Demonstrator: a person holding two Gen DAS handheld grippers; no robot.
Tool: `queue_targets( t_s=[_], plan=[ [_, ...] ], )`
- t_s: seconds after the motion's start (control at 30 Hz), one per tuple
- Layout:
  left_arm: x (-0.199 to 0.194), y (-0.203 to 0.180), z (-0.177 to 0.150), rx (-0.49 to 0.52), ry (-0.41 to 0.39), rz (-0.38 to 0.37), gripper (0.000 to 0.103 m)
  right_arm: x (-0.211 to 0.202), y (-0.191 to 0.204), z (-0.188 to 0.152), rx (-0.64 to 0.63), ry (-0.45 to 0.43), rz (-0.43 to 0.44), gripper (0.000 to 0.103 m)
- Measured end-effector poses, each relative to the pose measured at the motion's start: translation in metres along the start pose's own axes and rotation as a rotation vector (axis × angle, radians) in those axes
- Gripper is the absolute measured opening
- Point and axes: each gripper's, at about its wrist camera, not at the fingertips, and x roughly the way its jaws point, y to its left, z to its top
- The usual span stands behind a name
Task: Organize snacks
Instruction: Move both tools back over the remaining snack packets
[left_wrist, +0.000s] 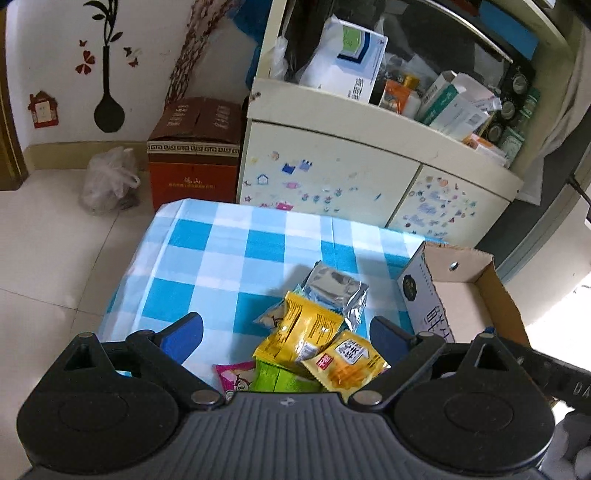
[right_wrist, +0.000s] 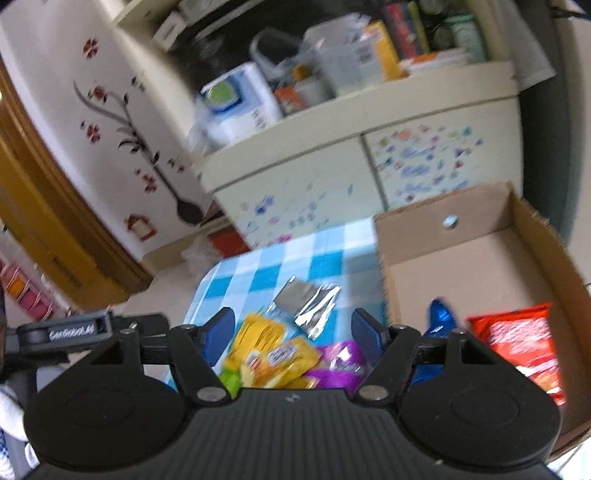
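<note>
A pile of snack packets lies on the blue-checked tablecloth (left_wrist: 229, 258): a silver foil pack (left_wrist: 334, 291), yellow packets (left_wrist: 306, 328), a pink one (left_wrist: 236, 378) and a green one (left_wrist: 280, 380). My left gripper (left_wrist: 286, 332) hovers over the pile, open, blue pads wide apart with nothing pinched. In the right wrist view my right gripper (right_wrist: 293, 332) is also open above the yellow packets (right_wrist: 269, 350), a purple packet (right_wrist: 338, 363) and the silver pack (right_wrist: 308, 299). The cardboard box (right_wrist: 517, 243) to the right holds a red bag (right_wrist: 517, 339) and a blue packet (right_wrist: 439, 321).
A cream cabinet (left_wrist: 332, 166) with stickered doors and a cluttered shelf stands behind the table. A red-brown carton (left_wrist: 194, 155) and a plastic bag (left_wrist: 109, 181) sit on the tiled floor at left. The other gripper's arm (right_wrist: 74, 332) shows at the left of the right wrist view.
</note>
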Motion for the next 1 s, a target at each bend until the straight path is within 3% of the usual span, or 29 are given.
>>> queue_targets(
  t_s=[0.1,0.33,0.5,0.83,1.0],
  plan=[
    [0.008,0.001,-0.003,0.023,0.007,0.009,0.099,0.012,0.006,-0.009,-0.002,0.06,0.014,0.071],
    [0.03,-0.005,-0.007,0.038,0.051,-0.047,0.099,0.035,0.018,-0.033,-0.069,0.173,-0.011,0.061],
    [0.048,-0.014,-0.009,0.059,0.101,-0.082,0.099,0.049,0.021,-0.047,-0.081,0.23,-0.041,0.06],
    [0.086,-0.032,-0.014,0.09,0.229,-0.164,0.099,0.067,0.014,-0.058,-0.001,0.274,-0.064,0.051],
    [0.096,-0.029,-0.017,0.096,0.254,-0.186,0.099,0.075,0.016,-0.063,-0.009,0.288,-0.057,0.048]
  ],
)
